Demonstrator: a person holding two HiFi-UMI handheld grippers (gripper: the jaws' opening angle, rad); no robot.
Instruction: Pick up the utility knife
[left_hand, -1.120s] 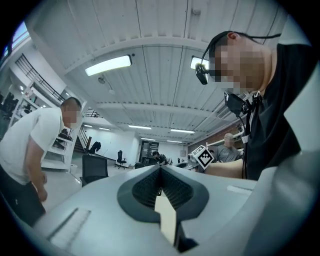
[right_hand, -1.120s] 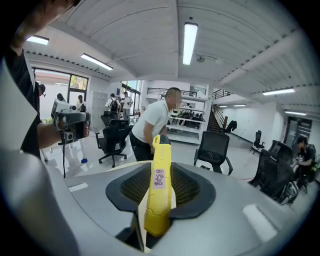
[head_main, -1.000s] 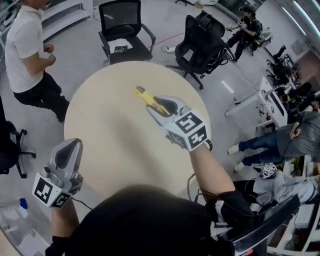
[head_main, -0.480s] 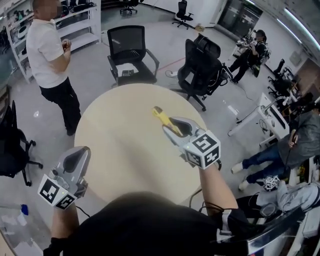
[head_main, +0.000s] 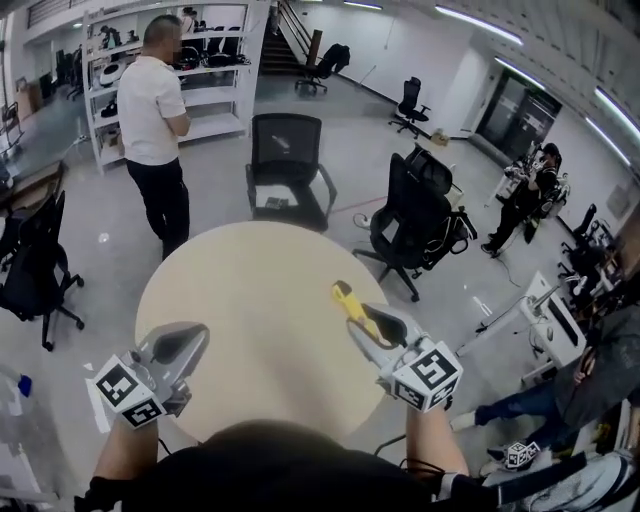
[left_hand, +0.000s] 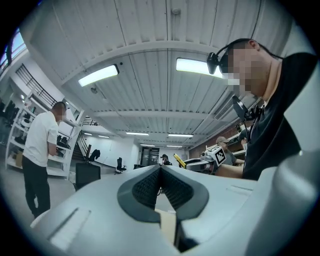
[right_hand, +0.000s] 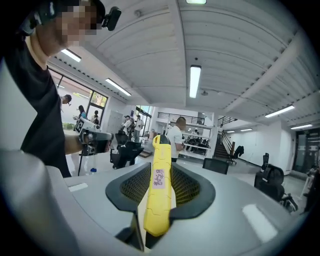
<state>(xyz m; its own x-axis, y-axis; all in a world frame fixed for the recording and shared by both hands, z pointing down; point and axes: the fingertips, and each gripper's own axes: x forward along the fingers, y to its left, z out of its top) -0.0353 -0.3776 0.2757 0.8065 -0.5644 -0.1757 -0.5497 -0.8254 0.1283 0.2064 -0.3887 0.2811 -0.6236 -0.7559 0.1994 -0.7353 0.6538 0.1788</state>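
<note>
Holding: your right tongs (head_main: 374, 324) pinch the yellow utility knife (right_hand: 159, 200), a ribbed pad pressing on each of its flat sides
Knife's place: lengthwise between the right jaws, its rear end back in their throat and its dark nose sticking out past the jaw tips
Left tongs: your left tongs (left_hand: 160, 168) are pressed together on nothing; they sit well apart from the right tongs, off to their side
Table: the round table (head_main: 250, 290) lies below and ahead of both tongs; nothing else shows on it
Clearance: judging by the right gripper view, where only open room shows past the jaws, the knife hangs clear of the tabletop
Step in hand: the pick-up looks as good as done, with the knife gripped and off the surface
Next move: you need only hold a firm, even pinch and keep the right tongs level, so that the long body does not pivot between the pads
Watch: the nose reaches well beyond the jaw tips, and you cannot tell from here whether the blade is out, so keep it pointed away from your left tongs
</note>
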